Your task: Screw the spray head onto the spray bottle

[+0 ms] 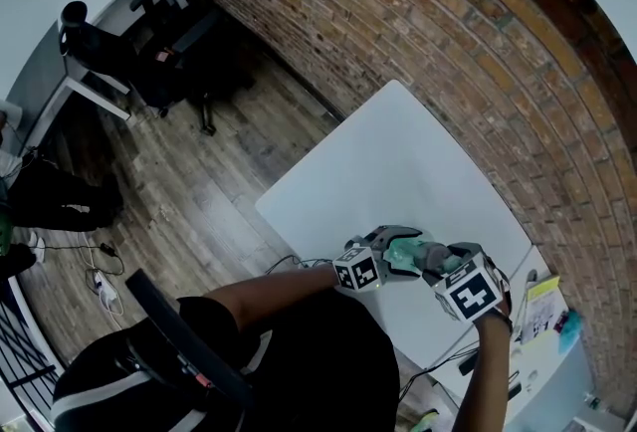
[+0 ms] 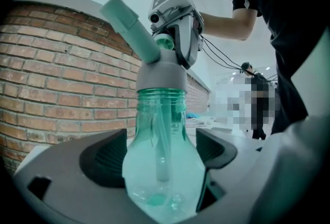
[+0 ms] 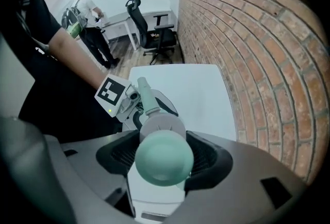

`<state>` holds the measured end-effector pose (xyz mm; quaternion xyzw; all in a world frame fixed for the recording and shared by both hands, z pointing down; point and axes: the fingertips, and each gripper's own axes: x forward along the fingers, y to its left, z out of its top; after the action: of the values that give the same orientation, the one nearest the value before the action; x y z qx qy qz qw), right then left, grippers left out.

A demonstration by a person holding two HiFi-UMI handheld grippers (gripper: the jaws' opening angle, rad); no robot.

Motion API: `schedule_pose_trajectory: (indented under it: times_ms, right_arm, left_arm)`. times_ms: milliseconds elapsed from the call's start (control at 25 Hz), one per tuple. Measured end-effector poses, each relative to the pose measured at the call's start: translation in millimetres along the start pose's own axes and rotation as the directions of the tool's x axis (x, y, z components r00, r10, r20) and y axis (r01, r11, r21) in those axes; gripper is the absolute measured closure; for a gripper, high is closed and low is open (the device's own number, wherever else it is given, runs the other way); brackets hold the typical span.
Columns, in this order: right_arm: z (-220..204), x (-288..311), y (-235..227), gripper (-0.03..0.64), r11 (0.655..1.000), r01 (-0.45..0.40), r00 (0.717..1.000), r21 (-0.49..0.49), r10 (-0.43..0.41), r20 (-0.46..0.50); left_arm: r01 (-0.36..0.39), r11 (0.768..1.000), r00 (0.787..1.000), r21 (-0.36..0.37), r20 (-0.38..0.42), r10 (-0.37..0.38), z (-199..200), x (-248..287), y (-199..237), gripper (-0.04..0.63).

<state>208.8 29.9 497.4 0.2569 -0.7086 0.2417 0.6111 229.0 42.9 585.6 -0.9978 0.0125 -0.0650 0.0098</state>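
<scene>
— Where is the spray bottle (image 2: pixel 162 130)?
— Upright in the air over the white table (image 1: pixel 398 161), at the person's side of it. The left gripper (image 2: pixel 164 152) clamps its round body.
— And the spray head (image 2: pixel 160 70)?
— Seated on the neck, with the right gripper (image 3: pixel 164 161) closed on it from straight above.
— How to finish well?
— I'd hold the bottle dead steady and roll only the right wrist about the neck's line — square, no downward shove — until the head stops turning.

Clear glossy green plastic spray bottle (image 2: pixel 162 166), matt grey-and-mint plastic spray head (image 2: pixel 161 76), rough brick wall (image 2: pixel 56 78), smooth white table (image 1: pixel 398 161)
</scene>
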Motion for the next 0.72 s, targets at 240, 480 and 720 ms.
schedule_pose_trajectory:
  times_ms: [240, 480, 720]
  right_arm:
    - [-0.5, 2.9, 4.3, 0.339, 0.997, -0.039, 0.999, -0.073, 0.041, 0.027]
    - [2.0, -19.9, 11.3, 0.333, 0.940, -0.015, 1.000, -0.340, 0.017, 0.002]
    - [2.7, -19.0, 18.7, 0.321, 0.757, -0.020, 0.998, -0.653, -0.024, -0.058]
  left_arm:
    - [0.000, 1.000, 1.000, -0.002, 0.001, 0.000, -0.4, 0.8, 0.3, 0.196]
    - [0.000, 1.000, 1.000, -0.002, 0.002, 0.000, -1.2, 0.8, 0.8, 0.196]
    - [-0.002, 1.000, 1.000, -0.005, -0.001, 0.002, -2.0, 0.8, 0.9, 0.196]
